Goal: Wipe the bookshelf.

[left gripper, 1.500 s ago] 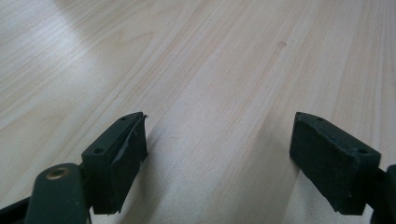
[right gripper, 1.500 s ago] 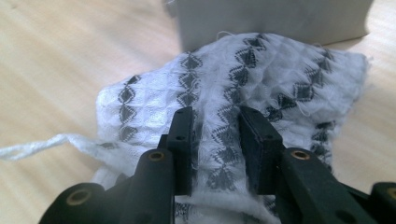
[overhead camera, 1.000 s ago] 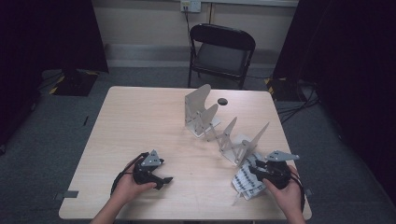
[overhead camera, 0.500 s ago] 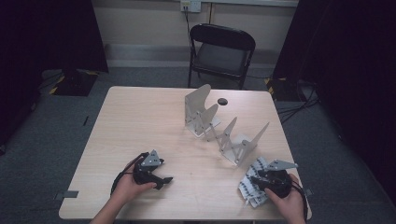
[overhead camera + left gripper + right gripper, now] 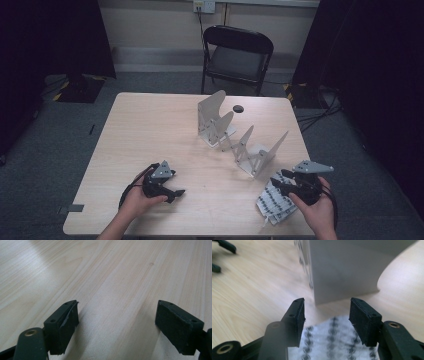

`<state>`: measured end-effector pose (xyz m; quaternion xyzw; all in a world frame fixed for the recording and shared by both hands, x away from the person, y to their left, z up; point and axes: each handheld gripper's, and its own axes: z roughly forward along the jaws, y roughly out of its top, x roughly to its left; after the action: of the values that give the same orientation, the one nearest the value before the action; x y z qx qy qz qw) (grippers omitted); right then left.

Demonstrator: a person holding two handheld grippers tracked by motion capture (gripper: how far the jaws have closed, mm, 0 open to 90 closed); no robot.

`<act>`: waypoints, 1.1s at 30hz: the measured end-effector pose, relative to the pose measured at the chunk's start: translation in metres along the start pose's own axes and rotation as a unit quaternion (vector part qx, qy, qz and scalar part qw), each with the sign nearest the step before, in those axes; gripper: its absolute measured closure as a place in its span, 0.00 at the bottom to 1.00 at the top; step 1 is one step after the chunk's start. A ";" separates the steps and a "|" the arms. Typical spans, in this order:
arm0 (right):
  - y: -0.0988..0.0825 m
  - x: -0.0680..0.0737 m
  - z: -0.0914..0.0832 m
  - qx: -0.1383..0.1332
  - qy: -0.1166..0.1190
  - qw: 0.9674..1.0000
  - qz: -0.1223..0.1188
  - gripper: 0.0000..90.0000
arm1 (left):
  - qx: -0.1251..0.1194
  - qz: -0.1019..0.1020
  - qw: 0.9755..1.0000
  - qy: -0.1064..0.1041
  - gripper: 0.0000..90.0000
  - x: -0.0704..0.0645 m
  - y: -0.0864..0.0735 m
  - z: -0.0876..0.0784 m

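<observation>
Right gripper (image 5: 280, 184): jaws just opening, spread, nothing pinched. Dotted cloth (image 5: 274, 204) lies flat on bench (image 5: 150, 130), just in front of folding rack (image 5: 235, 137); judged released. Left gripper (image 5: 175, 192): jaws spread, empty, well left of rack. Remaining: cloth not yet on rack.

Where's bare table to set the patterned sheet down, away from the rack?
Free: the left half of the table, from the far edge down to the left gripper, and the front strip between the two grippers. Crowded: the right side, where the folding rack runs diagonally toward the patterned sheet under the right gripper.
</observation>
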<state>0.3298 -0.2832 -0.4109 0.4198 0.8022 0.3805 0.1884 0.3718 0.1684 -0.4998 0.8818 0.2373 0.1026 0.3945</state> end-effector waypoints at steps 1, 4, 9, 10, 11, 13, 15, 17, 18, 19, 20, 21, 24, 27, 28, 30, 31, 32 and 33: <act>0.006 0.001 -0.003 -0.004 0.001 1.000 -0.002 0.50 | 0.000 0.000 1.000 0.000 0.21 0.000 0.000 0.000; 0.023 0.002 -0.013 -0.006 0.002 1.000 -0.008 0.47 | 0.000 0.000 1.000 0.000 0.21 0.000 0.000 0.000; 0.048 0.003 -0.023 -0.007 0.002 1.000 -0.026 0.48 | -0.001 0.001 1.000 0.000 0.21 0.000 0.000 0.000; 0.053 0.004 -0.024 -0.010 0.002 1.000 -0.029 0.48 | -0.001 0.000 1.000 0.000 0.21 0.000 0.000 0.000; 0.058 0.005 -0.024 -0.014 0.003 0.999 -0.031 0.48 | 0.000 0.000 1.000 0.000 0.21 0.000 0.000 0.000; 0.067 0.008 -0.024 -0.022 0.007 0.999 -0.032 0.47 | -0.001 0.000 1.000 0.000 0.21 0.000 0.000 0.000; 0.078 0.012 -0.022 -0.027 0.009 0.999 -0.038 0.47 | -0.001 0.001 1.000 0.000 0.21 0.000 0.000 0.000; 0.088 0.014 -0.017 -0.035 0.016 0.999 -0.036 0.46 | -0.001 0.000 1.000 0.000 0.21 0.000 0.000 0.000; 0.091 0.014 -0.015 -0.035 0.017 0.999 -0.035 0.45 | 0.000 0.000 1.000 0.000 0.21 0.000 0.000 0.000; 0.095 0.015 -0.012 -0.036 0.019 0.999 -0.035 0.45 | 0.000 0.000 1.000 0.000 0.21 0.000 0.000 0.000; 0.100 0.016 -0.008 -0.037 0.020 0.999 -0.035 0.45 | 0.000 0.000 1.000 0.000 0.21 0.000 0.000 0.000; 0.103 0.016 -0.005 -0.037 0.022 0.998 -0.036 0.45 | 0.000 0.001 1.000 0.000 0.21 0.000 0.000 0.000; 0.116 0.021 0.006 -0.031 0.024 0.998 -0.043 0.45 | -0.001 0.001 1.000 0.000 0.21 0.000 0.000 0.000; 0.126 0.025 0.015 -0.030 0.026 0.998 -0.049 0.45 | 0.000 0.000 1.000 0.000 0.21 0.000 0.000 0.000; 0.130 0.027 0.018 -0.029 0.028 0.998 -0.051 0.45 | 0.000 0.000 1.000 0.000 0.21 0.000 0.000 0.000; 0.135 0.030 0.024 -0.026 0.029 0.998 -0.056 0.45 | 0.000 0.000 1.000 0.000 0.21 0.000 0.000 0.000; 0.137 0.031 0.026 -0.025 0.031 0.997 -0.059 0.45 | 0.000 0.001 1.000 0.000 0.21 0.000 0.000 0.000; 0.140 0.033 0.030 -0.024 0.031 0.997 -0.062 0.45 | 0.000 0.000 1.000 0.000 0.21 0.000 0.000 0.000; 0.142 0.033 0.032 -0.022 0.031 0.997 -0.063 0.45 | 0.000 0.000 1.000 0.000 0.21 0.000 0.000 0.000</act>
<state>0.4054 -0.1908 -0.3219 0.3525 0.8236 0.3985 0.1967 0.3717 0.1685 -0.4998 0.8819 0.2372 0.1028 0.3942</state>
